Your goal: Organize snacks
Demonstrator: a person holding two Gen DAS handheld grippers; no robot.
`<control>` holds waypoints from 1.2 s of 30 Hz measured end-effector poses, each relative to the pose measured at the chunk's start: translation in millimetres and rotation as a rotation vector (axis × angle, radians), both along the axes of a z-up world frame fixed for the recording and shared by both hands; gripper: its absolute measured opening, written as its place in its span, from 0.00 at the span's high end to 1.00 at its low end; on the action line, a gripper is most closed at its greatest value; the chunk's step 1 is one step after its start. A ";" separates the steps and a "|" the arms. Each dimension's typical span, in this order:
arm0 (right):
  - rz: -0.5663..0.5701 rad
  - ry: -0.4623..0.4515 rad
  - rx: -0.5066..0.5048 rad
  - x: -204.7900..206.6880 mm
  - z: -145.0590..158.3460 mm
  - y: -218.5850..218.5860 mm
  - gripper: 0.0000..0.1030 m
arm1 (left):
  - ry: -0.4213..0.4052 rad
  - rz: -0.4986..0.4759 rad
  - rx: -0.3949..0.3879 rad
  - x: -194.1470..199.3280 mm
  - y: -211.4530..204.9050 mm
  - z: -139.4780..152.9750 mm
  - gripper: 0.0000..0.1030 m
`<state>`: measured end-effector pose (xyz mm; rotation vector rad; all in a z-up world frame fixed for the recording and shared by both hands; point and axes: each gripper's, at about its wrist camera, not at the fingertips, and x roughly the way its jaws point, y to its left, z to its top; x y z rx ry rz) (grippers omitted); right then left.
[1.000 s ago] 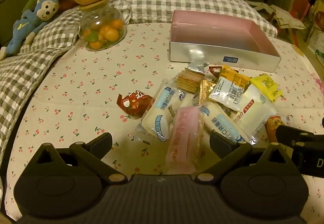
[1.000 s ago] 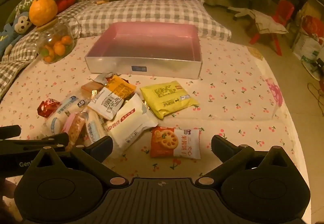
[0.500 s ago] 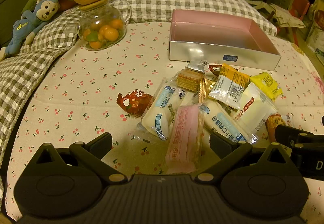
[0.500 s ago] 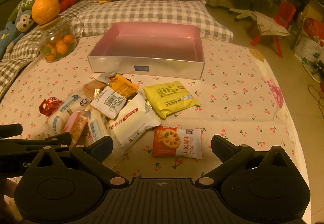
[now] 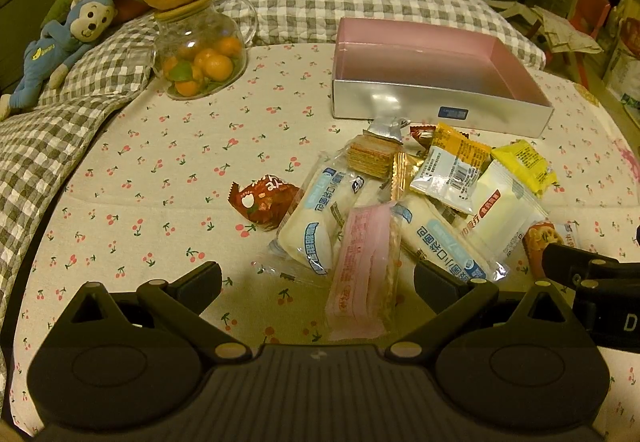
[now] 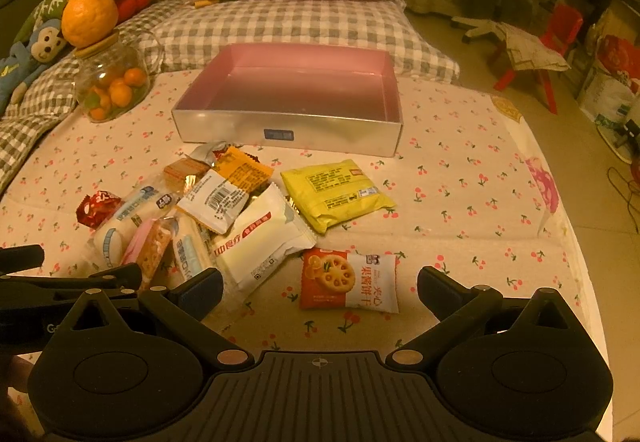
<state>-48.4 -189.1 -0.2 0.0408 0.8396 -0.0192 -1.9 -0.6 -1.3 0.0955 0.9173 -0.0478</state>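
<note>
Here my left claw (image 5: 316,276) and right claw (image 6: 320,284) both gape wide and empty over the heaped crinkly snack packets (image 6: 224,210) on the bed, facing the empty pink-lined silver box (image 6: 288,130) just beyond them.

The left gripper (image 5: 316,278) hangs spread wide over a pink wafer packet (image 5: 362,270); the pink-lined box (image 5: 432,110) sits farther right.
</note>
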 end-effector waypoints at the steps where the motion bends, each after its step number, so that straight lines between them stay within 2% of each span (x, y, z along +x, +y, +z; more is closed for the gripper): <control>1: 0.000 0.000 0.001 0.0 0.0 0.0 0.00 | 0.008 -0.002 0.003 0.3 -1.0 0.3 0.00; 24: -0.013 -0.009 0.001 -1.3 -0.2 -1.8 0.00 | 0.014 -0.004 0.002 -0.2 -1.6 0.0 0.00; 33: -0.023 -0.061 0.018 -0.9 14.7 -9.7 0.00 | 0.006 -0.013 0.004 -0.3 0.8 4.6 0.01; 36: -0.026 -0.103 0.018 -0.8 24.6 -16.1 0.00 | -0.035 -0.031 0.005 1.2 2.7 12.6 0.01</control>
